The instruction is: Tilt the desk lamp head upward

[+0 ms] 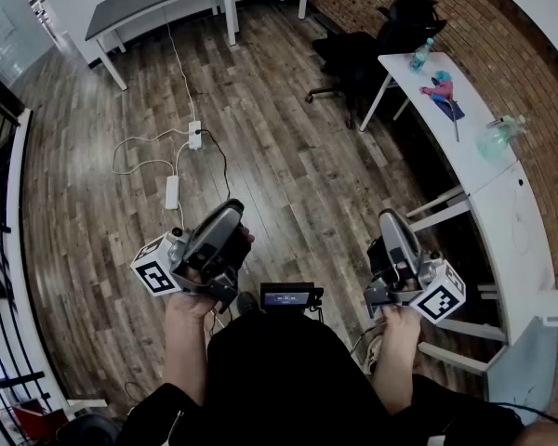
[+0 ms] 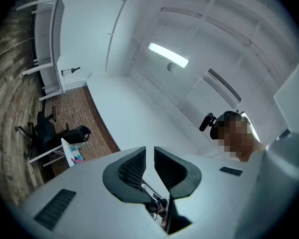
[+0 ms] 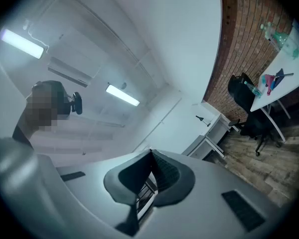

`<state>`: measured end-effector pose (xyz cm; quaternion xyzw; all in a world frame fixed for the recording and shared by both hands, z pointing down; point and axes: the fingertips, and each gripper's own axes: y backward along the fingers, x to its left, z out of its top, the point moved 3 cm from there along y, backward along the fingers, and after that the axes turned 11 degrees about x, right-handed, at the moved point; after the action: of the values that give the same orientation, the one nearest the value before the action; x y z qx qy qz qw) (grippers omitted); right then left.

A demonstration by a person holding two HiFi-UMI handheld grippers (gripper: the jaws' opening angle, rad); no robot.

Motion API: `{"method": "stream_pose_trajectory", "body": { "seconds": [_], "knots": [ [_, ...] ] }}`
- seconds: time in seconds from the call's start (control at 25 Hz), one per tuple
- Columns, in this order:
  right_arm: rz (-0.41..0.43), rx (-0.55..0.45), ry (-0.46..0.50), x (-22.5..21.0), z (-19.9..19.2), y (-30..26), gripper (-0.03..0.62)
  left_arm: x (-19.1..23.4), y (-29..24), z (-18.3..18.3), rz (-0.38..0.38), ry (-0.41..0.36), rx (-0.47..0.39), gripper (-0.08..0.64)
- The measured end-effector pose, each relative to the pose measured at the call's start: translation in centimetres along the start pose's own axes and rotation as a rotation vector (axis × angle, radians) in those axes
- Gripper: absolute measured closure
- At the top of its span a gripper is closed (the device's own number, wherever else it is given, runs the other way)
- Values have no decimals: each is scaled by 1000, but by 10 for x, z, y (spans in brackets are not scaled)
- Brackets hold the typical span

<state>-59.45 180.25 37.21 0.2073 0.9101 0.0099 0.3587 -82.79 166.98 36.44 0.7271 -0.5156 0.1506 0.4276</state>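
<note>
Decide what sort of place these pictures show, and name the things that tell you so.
Most likely an office or lab workroom: long white tables along a brick wall, black office chairs on a wood-plank floor, and a power strip with trailing cables.

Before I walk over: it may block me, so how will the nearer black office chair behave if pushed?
The nearer black office chair stands on a splayed leg base, so it probably rolls over the wood floor. Pushed at the backrest, it may swivel instead of travelling straight.
</note>
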Motion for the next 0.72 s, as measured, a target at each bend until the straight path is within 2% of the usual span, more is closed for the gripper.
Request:
{"method": "stream_pose_trajectory", "body": {
  "seconds": [0.72],
  "knots": [
    [14, -31, -8, -7, 12, 25, 580, -4, -24, -15, 0, -2, 34, 508]
  ]
}}
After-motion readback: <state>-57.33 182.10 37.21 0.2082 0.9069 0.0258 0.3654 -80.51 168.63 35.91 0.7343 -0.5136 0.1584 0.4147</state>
